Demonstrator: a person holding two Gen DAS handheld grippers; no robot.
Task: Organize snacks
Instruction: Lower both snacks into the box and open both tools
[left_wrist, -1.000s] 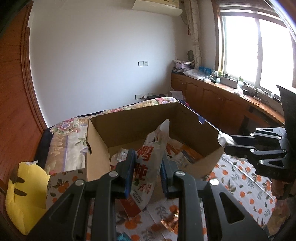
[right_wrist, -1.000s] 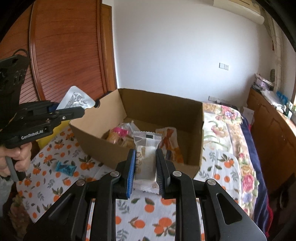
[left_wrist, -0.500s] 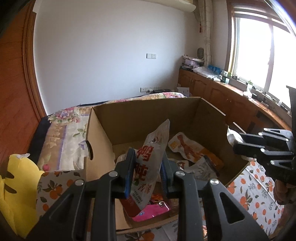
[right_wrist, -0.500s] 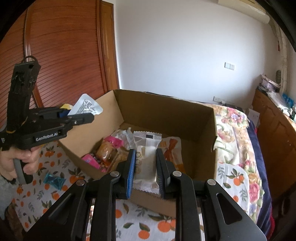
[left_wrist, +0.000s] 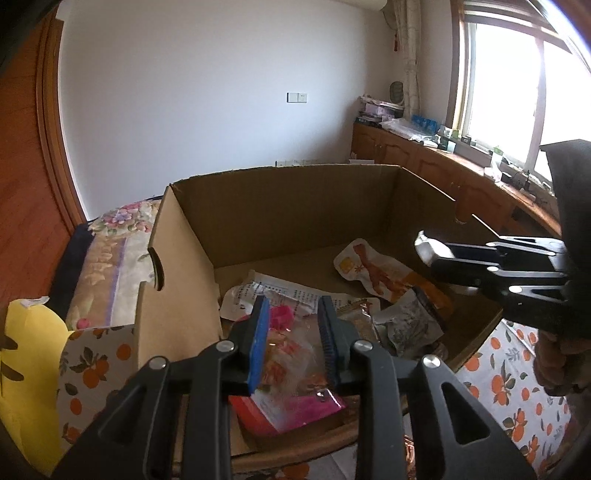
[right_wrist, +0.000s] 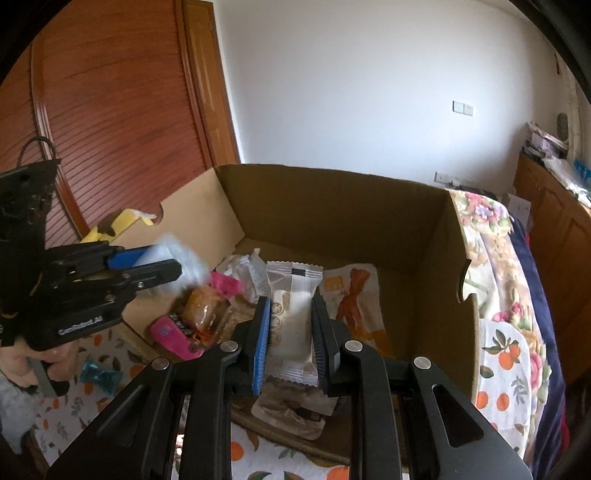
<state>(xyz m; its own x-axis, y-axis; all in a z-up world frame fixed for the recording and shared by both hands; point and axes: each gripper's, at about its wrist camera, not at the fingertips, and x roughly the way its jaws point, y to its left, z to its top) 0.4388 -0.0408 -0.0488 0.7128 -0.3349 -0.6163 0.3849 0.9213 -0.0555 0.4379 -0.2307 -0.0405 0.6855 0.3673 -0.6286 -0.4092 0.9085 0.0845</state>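
Note:
An open cardboard box holds several snack packets. My left gripper hangs over its near left corner with its jaws opening and nothing pressed between the pads. A white bag with printed text lies just past its fingertips. In the right wrist view that bag is a white blur at the left gripper. My right gripper is shut on a white wrapped snack bar above the box's near right side. From the left wrist view the right gripper shows the bar's end.
The box stands on an orange-print cloth over floral bedding. A yellow cushion lies to the left of the box, and a blue wrapped sweet lies on the cloth. Wooden cabinets run under the window. A person's hand holds the left gripper.
Both grippers came forward and down over the box. The white bag with red characters, held upright in the left jaws before, has slipped out into the box. The right still holds its bar.

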